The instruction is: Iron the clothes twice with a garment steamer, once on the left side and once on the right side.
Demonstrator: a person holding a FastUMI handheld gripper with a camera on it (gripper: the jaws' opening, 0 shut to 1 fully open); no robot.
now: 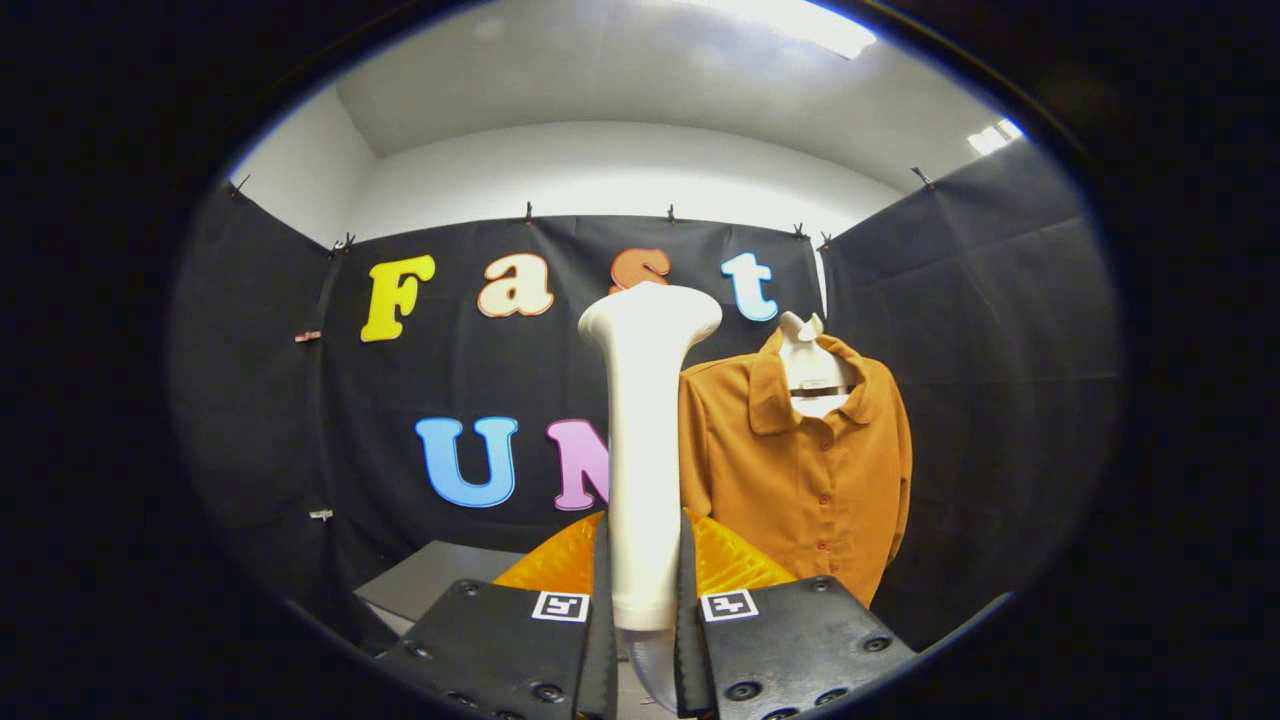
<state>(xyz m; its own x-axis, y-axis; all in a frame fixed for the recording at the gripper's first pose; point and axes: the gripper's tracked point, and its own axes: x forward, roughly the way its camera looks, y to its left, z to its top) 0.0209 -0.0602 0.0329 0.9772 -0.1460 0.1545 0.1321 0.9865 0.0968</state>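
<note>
Tongs: the tongs (640, 610) are closed on the garment steamer (642, 440), one finger (603, 600) pressed to each side of its handle.
Garment steamer: white, held upright between the fingers; the slim handle rises from the grip and flares into a wide rounded head at the top. Its lower end shows below the fingers as a rounded, glassy-looking part.
Steamer relative to shirt: the steamer stands nearer the camera than the shirt (800, 470) and covers the shirt's edge on that side; whether they touch cannot be told.
Shirt: orange-brown, short-sleeved, with a collar and a row of buttons down the front, buttoned up. It hangs facing the camera on a white hanger form (812, 365) whose neck shows in the open collar.
Shirt's setting: black cloth wall (960, 350) behind and beside the shirt; white room wall and ceiling above the cloth.
Orange ribbed part: a glossy orange ribbed surface (735, 560) sits just below the shirt's hem, behind the fingers on both sides of the steamer handle; what it is cannot be told.
Desk: a grey flat desk (440, 580) corner lies low, beyond the steamer on the side away from the shirt.
</note>
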